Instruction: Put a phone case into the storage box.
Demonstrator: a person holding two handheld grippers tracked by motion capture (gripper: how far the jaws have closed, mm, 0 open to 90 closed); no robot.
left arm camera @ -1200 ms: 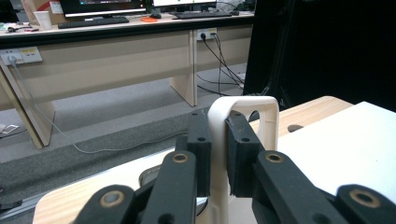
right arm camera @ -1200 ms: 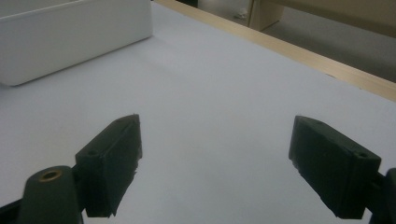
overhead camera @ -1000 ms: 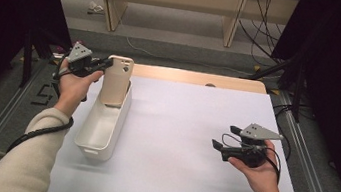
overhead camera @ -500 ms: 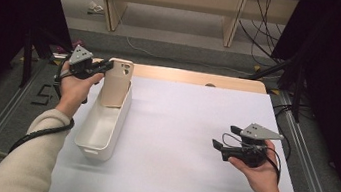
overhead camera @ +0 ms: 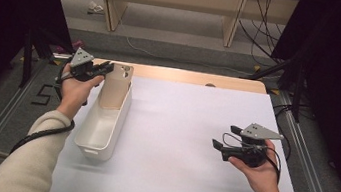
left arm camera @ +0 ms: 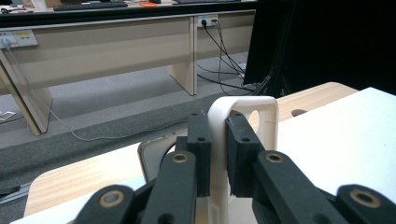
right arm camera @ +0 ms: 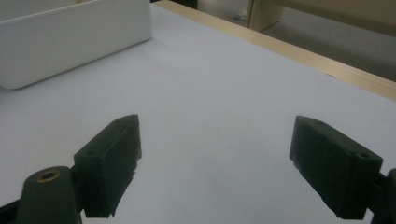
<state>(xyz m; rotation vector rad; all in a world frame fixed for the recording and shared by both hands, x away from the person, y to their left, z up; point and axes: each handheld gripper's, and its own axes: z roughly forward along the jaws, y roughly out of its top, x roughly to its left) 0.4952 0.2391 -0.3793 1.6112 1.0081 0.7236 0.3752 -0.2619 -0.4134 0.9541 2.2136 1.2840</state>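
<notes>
White table [overhead camera: 192, 144] spread wide, and at its left edge sits a long white bin [overhead camera: 104, 124], far end tilted up off the surface. The left gripper [overhead camera: 106, 68] has that raised end, jaws clamped tight on the bin's handle rim [left arm camera: 219, 140]. Over on the right, the right gripper [overhead camera: 216, 145] hangs above bare table, jaws wide apart, holding nothing.

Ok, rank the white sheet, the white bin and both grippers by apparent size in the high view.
1. white sheet
2. white bin
3. left gripper and right gripper: these look alike, so I won't rank them.
</notes>
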